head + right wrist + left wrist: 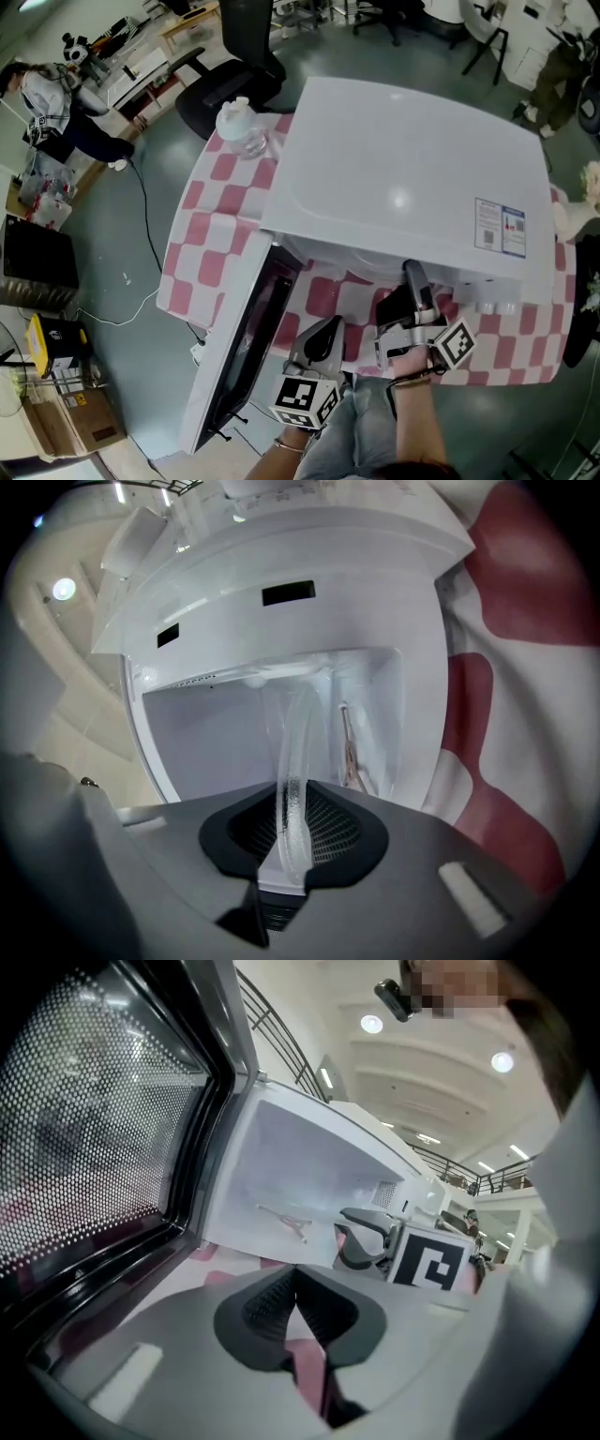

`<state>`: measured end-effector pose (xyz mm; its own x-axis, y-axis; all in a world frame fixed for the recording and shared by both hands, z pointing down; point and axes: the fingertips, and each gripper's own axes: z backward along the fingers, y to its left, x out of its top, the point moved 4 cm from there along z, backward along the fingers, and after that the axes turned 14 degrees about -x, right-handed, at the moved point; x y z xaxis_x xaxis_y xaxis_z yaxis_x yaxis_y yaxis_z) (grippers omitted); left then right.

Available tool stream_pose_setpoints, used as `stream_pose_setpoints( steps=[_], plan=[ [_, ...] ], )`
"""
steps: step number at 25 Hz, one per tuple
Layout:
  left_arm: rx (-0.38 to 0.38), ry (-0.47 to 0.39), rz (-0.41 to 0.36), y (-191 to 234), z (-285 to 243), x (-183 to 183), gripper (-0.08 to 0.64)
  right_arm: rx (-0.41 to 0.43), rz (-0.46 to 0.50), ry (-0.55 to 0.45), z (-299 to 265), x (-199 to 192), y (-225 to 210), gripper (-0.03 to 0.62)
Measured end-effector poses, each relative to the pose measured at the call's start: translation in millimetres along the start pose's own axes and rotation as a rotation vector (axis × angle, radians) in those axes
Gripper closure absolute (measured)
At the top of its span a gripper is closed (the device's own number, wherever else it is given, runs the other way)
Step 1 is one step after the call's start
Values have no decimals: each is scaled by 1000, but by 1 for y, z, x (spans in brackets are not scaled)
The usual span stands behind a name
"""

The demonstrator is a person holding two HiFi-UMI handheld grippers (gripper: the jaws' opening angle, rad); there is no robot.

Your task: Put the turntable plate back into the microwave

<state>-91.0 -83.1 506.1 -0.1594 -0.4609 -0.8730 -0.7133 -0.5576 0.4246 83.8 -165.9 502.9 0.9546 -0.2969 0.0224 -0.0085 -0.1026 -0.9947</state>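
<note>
The white microwave (403, 178) stands on a pink-checked table with its door (239, 347) swung open to the left. My right gripper (413, 284) reaches into the cavity. In the right gripper view it (295, 841) is shut on the rim of the clear glass turntable plate (295, 752), seen edge-on and running into the cavity. The three-armed roller support (349, 754) lies on the cavity floor beside the plate. My left gripper (326, 339) hovers before the opening, shut and empty (298, 1305). From it I see the roller support (286, 1221) and the right gripper's marker cube (428, 1260).
The open door's mesh window (84, 1138) stands close on the left gripper's left. A clear plastic container (242, 127) sits on the tablecloth (220, 220) at the back left. A black office chair (234, 75) and a person (47, 98) are beyond the table.
</note>
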Motion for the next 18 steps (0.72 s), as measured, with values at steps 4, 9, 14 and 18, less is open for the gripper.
stream_pose_setpoints(
  steps=[4,9,14,18],
  plan=[
    [-3,-2,0,0,0,0,560,-11,-3,-17,-4,0,-1,526],
    [-1,-3,8,2,1,-3,560,-11,-9,-30,-10,1,-1,522],
    [-5,7,16,4,2,-6,560,-9,0,-42,-16,3,0,522],
    [2,7,19,8,4,-6,560,-8,-1,-55,-20,5,0,522]
  ],
)
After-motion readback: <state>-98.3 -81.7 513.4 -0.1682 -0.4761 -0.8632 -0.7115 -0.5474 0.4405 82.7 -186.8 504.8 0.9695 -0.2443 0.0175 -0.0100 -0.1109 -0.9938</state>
